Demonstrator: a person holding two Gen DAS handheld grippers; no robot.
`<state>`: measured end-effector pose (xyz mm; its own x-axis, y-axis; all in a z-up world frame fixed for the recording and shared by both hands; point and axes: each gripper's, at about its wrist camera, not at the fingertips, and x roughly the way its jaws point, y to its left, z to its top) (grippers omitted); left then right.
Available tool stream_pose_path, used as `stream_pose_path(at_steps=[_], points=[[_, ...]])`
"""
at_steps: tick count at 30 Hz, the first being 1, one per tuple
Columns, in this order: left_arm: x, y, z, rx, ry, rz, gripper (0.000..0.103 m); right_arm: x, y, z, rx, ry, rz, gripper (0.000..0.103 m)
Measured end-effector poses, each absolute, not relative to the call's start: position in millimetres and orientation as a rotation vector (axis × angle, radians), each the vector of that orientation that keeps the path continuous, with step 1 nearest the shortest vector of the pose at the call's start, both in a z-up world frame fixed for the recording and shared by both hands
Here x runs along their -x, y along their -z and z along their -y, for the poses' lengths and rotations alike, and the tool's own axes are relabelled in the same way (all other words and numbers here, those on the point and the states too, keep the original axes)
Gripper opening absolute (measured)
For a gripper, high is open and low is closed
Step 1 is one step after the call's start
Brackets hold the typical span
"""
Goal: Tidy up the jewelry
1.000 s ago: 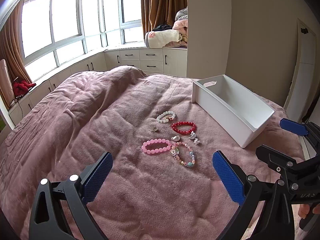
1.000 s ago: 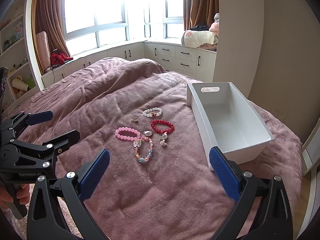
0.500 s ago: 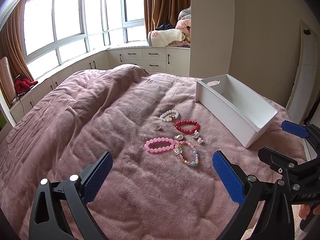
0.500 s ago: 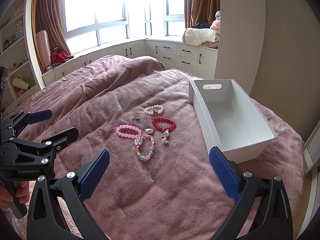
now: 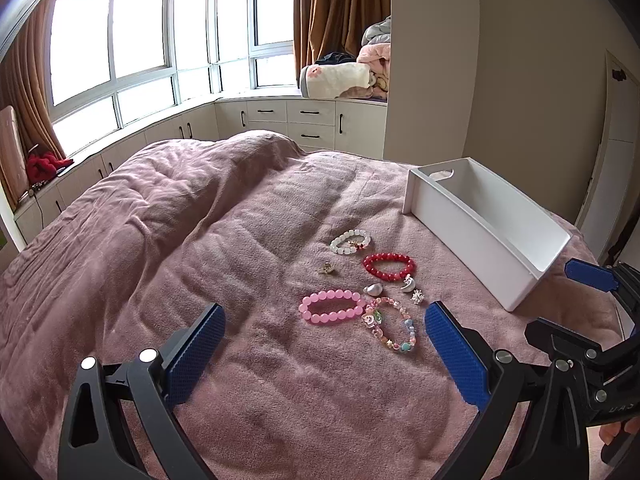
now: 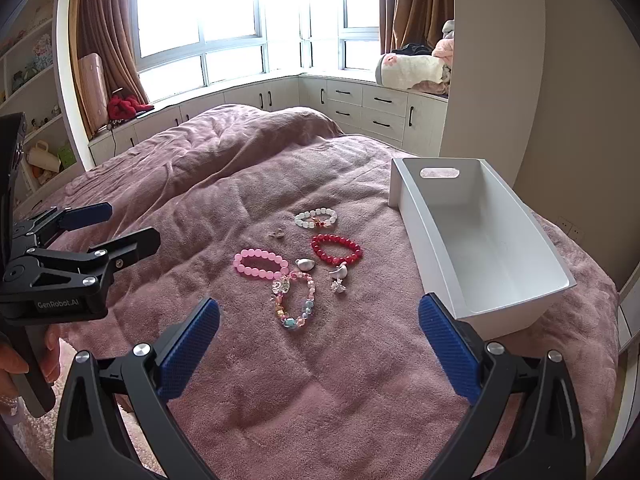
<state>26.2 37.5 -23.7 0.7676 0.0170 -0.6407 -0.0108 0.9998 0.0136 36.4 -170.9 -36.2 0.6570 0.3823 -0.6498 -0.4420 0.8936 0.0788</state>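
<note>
Right wrist view: both grippers, left gripper (image 6: 108,226) and right gripper (image 6: 319,334), jaws released, empty. Bracelets (image 6: 298,258) clustered on bed (image 6: 200,184), just left of white bin (image 6: 404,200). Best pinch one bead strand squarely, clear of plush.

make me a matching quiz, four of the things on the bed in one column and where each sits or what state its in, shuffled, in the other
Things:
1. white bin
2. pink bracelet
3. white bracelet
4. multicolour bracelet

Places or states:
A. farthest bracelet from the tongs
B. nearest bracelet to the tongs
C. empty, to the right of the jewelry
D. leftmost bracelet, beside a small silver piece

Pairs: 1-C, 2-D, 3-A, 4-B
</note>
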Motion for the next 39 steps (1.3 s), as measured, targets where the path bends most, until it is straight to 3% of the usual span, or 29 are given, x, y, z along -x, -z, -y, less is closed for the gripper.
stream_pose_path(at_steps=[12,13,14,15,16,21,25,32,36,39], points=[[-98,73,-55,-0.018,0.007,-0.76,0.098,-86,80,145,0.097,-0.469,-0.743,0.097],[-107,82,-58,-0.011,0.016,-0.788,0.088,-91,85,143,0.096,-0.474,-0.75,0.093],[-117,91,-61,-0.007,0.021,-0.822,0.072,-97,91,141,0.096,-0.477,-0.767,0.086],[-126,101,-64,-0.003,0.022,-0.86,0.064,-103,97,139,0.098,-0.479,-0.784,0.083],[-133,110,-67,0.005,0.027,-0.887,0.062,-107,103,137,0.1,-0.485,-0.798,0.077],[-152,142,-72,-0.003,0.036,-0.95,0.057,-120,129,125,0.139,-0.491,-0.842,0.071],[-165,159,-72,-0.01,0.04,-0.999,0.042,-132,152,119,0.144,-0.494,-0.909,0.038],[-179,180,-68,0.001,0.068,-1.054,0.039,-140,178,112,0.158,-0.49,-0.983,0.039],[-180,188,-63,-0.021,0.066,-1.066,0.037,-144,189,109,0.163,-0.488,-1.014,0.033],[-179,190,-61,-0.016,0.083,-1.078,0.026,-146,193,108,0.16,-0.486,-1.031,0.029]])
